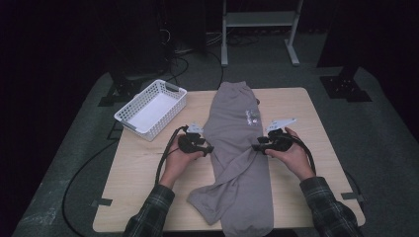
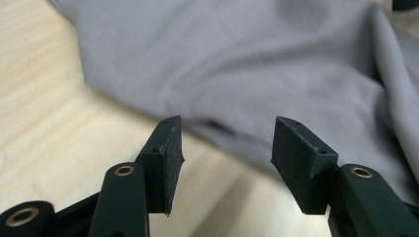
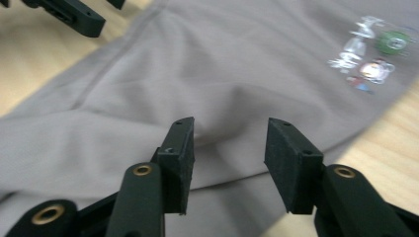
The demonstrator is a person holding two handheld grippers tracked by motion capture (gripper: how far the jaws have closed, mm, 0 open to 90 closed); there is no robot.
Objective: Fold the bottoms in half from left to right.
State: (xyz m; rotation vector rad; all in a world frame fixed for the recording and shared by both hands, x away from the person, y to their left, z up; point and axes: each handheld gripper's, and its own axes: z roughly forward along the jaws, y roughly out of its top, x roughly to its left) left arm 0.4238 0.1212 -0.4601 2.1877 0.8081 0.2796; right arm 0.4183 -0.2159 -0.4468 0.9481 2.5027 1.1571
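Folding of grey cotton sweatpants (image 1: pixel 240 148), laid lengthwise down the middle of the pale wooden tabletop (image 1: pixel 143 168), waistband at the far end, one leg crossed over the other near the front edge. Judged as a pause between folds: cloth let go, both sides flanked at mid-length. Next move likely calls for a fresh pinch on each side edge or on the loose leg ends, low enough to catch the top layer alone, then a lift and carry toward the waistband without dragging the stack askew.

Left hand-held gripper (image 1: pixel 207 148), just beside the left edge of the garment, roughly half open, nothing between the pads; in the left gripper view (image 2: pixel 225 163), bare wood and the cloth's edge visible through the gap, pads apart from the fabric.

Right hand-held gripper (image 1: pixel 258 146), at the right edge, likewise about half open and holding nothing; in the right gripper view (image 3: pixel 228 165), hovering over the cloth, small printed logo (image 3: pixel 370 54) off to the upper right.

White plastic lattice basket (image 1: pixel 151 109) resting at the far left corner, well apart from the work.
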